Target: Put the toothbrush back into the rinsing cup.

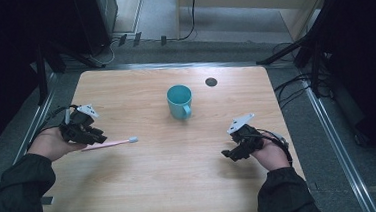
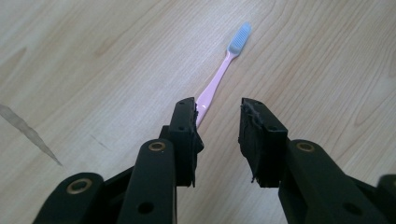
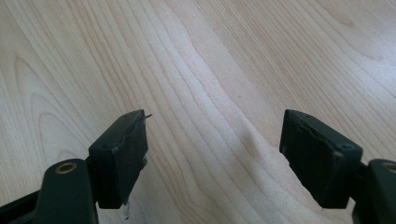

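**A:** Your left gripper has its jaws partly apart. The handle end of the pink toothbrush runs in beside one of the fingers and looks to touch its inner face; the other finger stands clear of it, with bare wood showing in the gap. So nothing is clamped.

**B:** And from above?

**A:** In the high view your left gripper sits at the table's left side, and the toothbrush lies flat on the table, its pale blue bristle end pointing toward the middle. The handle end disappears under the gripper.

**B:** What about your right hand?

**A:** Your right gripper has its jaws wide apart, holding and touching nothing; just wood grain between the fingers. In the high view it hovers near the table's right front, well apart from the toothbrush.

**B:** Count things for me.

**A:** One toothbrush. One teal cup, upright near the table's middle toward the far side, its handle turned toward you. One small dark round spot on the table just beyond the cup to the right. Two grippers, one in each of your hands.
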`<state>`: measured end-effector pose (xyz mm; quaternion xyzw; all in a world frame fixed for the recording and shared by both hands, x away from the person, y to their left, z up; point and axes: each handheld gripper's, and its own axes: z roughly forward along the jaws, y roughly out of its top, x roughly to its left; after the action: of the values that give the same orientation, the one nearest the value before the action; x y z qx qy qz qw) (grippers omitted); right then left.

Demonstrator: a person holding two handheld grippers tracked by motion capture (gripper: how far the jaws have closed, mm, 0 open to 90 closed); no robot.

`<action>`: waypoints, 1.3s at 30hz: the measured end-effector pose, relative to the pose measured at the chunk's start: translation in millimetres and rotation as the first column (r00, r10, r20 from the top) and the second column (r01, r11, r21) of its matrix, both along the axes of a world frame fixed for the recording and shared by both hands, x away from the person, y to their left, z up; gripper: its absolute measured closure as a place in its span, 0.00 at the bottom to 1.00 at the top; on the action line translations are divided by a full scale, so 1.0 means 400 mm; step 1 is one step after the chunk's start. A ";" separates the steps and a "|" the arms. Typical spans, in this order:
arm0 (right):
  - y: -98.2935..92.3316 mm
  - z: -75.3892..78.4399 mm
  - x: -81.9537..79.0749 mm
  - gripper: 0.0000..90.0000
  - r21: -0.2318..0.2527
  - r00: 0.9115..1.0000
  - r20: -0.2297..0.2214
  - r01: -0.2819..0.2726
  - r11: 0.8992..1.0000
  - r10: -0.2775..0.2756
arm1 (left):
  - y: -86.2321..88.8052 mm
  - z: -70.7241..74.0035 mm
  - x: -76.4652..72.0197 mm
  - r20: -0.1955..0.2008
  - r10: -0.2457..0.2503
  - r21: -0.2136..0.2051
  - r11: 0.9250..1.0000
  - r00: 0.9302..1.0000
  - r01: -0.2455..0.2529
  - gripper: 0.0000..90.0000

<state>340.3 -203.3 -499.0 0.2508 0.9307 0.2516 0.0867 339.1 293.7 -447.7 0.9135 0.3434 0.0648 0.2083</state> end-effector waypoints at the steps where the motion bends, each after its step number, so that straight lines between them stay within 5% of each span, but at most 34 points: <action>1: 0.000 0.000 0.000 0.26 0.000 1.000 -0.004 0.003 1.000 -0.003 | -0.001 0.001 0.002 -0.002 -0.008 0.006 1.000 1.000 0.008 0.75; 12: -0.002 0.002 -0.001 0.26 0.008 1.000 0.001 0.001 1.000 -0.001 | -0.008 -0.003 0.036 -0.059 -0.039 0.089 0.995 0.997 0.044 0.72; 24: -0.001 0.001 -0.001 0.26 0.005 1.000 -0.002 -0.002 1.000 0.002 | -0.023 -0.016 0.063 -0.074 -0.080 0.152 0.984 0.994 0.091 0.74; 27: -0.001 0.002 -0.002 0.26 0.005 1.000 0.005 -0.004 1.000 0.004 | -0.032 -0.026 0.066 -0.095 -0.095 0.175 0.978 0.991 0.111 0.75; 34: 0.001 0.000 -0.002 0.26 -0.001 1.000 0.008 -0.005 1.000 0.005 | -0.060 -0.056 0.067 -0.102 -0.153 0.260 0.949 0.983 0.175 0.74; 39: 0.000 -0.001 -0.002 0.26 -0.002 1.000 0.006 -0.009 1.000 0.009 | -0.068 -0.064 0.073 -0.110 -0.172 0.279 0.940 0.979 0.197 0.75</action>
<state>339.6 -203.5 -499.2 0.2456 0.9319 0.2518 0.0884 368.4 266.6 -473.2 0.9641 0.2515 0.0560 0.0637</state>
